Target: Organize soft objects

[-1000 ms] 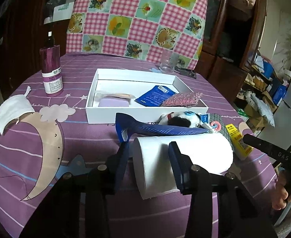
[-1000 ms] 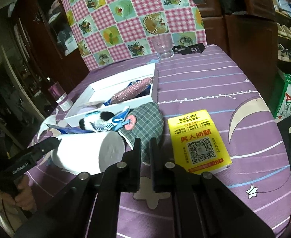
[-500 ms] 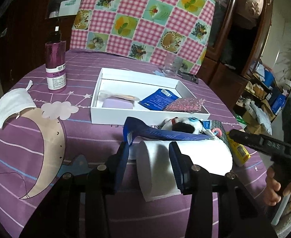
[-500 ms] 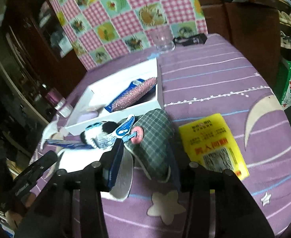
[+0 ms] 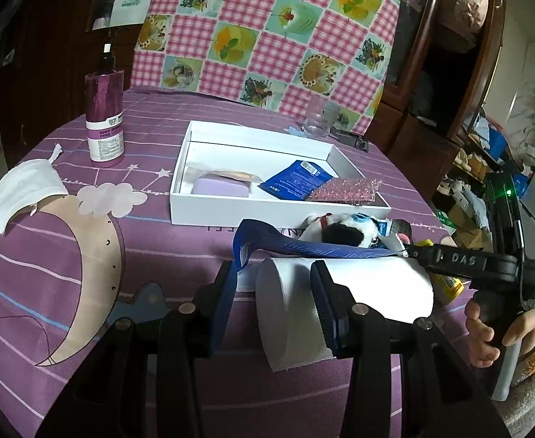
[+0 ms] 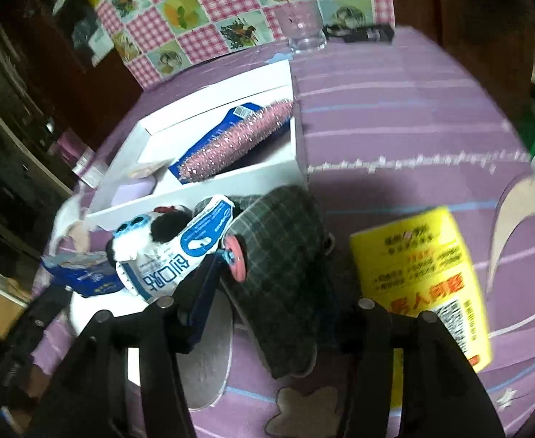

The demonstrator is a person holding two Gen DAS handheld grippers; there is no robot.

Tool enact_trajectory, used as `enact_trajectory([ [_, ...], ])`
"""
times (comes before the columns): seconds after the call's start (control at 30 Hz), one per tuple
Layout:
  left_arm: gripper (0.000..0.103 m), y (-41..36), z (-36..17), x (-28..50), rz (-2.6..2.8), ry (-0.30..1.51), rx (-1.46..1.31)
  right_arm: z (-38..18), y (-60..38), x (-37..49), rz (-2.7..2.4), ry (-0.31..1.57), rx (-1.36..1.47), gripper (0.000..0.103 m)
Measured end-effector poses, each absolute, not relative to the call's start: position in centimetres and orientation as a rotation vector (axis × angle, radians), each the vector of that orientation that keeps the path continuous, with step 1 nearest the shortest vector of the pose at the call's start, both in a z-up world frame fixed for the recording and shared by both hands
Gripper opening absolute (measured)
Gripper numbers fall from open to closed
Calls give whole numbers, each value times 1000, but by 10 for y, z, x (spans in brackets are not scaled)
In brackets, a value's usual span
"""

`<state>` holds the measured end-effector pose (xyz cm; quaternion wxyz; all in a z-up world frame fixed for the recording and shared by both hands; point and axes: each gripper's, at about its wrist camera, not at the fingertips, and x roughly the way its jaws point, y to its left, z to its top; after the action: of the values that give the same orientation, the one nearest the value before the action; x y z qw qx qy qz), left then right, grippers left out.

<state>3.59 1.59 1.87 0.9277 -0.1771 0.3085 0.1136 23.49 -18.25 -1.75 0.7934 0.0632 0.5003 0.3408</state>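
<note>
White paper roll (image 5: 340,292) lies on bench (image 5: 158,255), near side; my left claw (image 5: 274,303) clamps it. Right claw (image 6: 267,314) opening astride plaid slipper (image 6: 282,255), nothing gripped.

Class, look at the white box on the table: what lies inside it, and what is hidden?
Inside the white box: a lilac block, a blue packet and a pink glittery pad. The pad covers part of the packet; the floor beneath them stays hidden.

Dim indoor light, one view sharp and one smearing

Daylight is entering at three o'clock in the left wrist view, leaving the nine o'clock corner dark; the right wrist view is blurring, the yellow packet (image 6: 420,288) smearing most, and fisheye bending is curving every edge into black corners.
</note>
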Motion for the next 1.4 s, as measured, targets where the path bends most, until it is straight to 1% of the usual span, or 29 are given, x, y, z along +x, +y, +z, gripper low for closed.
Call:
enact_trajectory([
  [0.07,42,16,19,36,232,631,-362,-20,-186,236,746,1095,171,54],
  [0.17,42,16,18,36,234,625,-359,-19,-184,229,747,1062,121,54],
  [0.27,42,16,19,35,235,623,-357,-18,-178,221,716,1026,65,50],
  [0.33,42,16,19,35,233,623,-357,-18,-179,221,705,1016,61,46],
  [0.47,42,16,19,35,234,623,-358,-19,-180,222,705,1011,60,43],
  [0.6,42,16,19,35,235,622,-358,-20,-183,222,706,1004,76,44],
  [0.67,42,17,19,35,234,620,-358,-19,-183,221,701,998,79,48],
  [0.73,42,18,20,34,235,619,-359,-19,-184,220,701,997,83,55],
  [1.4,42,19,21,33,236,616,-355,-20,-185,218,703,980,82,56],
])
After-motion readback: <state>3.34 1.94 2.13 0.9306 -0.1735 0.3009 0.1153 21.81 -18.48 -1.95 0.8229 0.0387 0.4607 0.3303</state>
